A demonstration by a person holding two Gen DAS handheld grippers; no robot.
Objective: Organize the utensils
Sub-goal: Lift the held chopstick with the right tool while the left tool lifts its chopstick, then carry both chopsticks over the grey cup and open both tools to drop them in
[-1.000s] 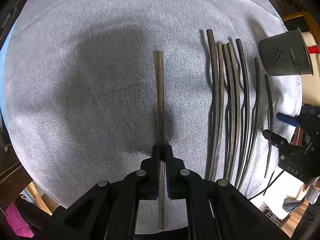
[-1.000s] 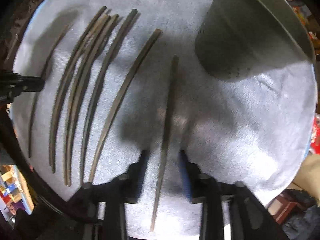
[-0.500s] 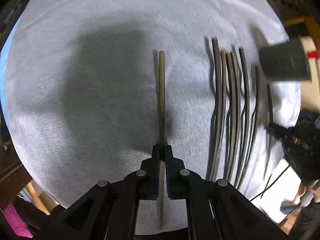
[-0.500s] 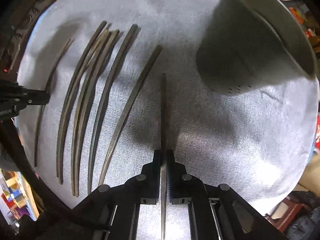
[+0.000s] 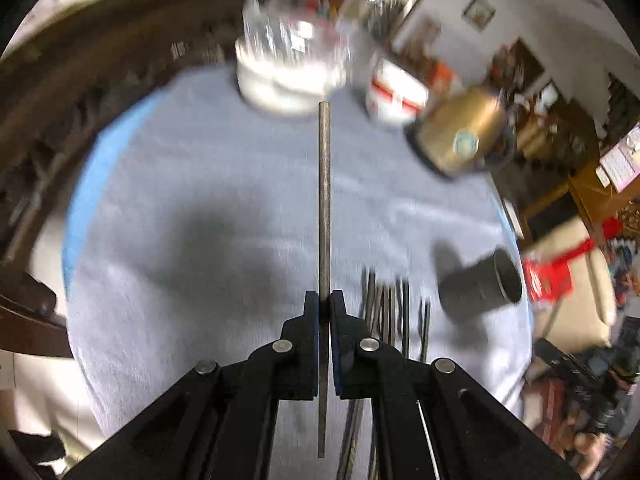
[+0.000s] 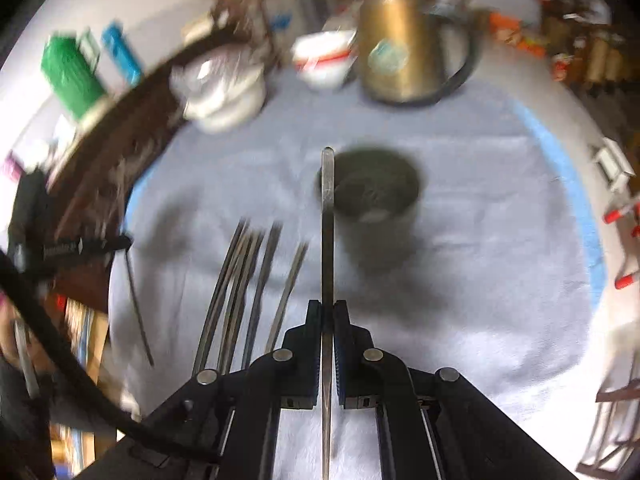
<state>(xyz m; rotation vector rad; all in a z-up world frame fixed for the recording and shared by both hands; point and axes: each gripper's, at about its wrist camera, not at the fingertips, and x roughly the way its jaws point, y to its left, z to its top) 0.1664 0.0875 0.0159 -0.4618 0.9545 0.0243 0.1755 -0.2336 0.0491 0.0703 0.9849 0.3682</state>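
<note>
Both grippers lifted off cloth (image 6: 500, 280) since earlier frame. Left gripper (image 5: 324, 300) clamps stick (image 5: 324, 184); right gripper (image 6: 327, 308) clamps knife (image 6: 328, 216), tip near holder (image 6: 376, 196). Lower tip-first, release inside rim.

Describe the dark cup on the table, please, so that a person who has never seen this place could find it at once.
Start from the grey cloth that covers the table, and pass the row of thin dark utensils that lie flat on it. The dark cup stands upright just beside them, nearer than the brass kettle and the white bowl at the far edge. It alone is dark, round and open-topped.
</note>
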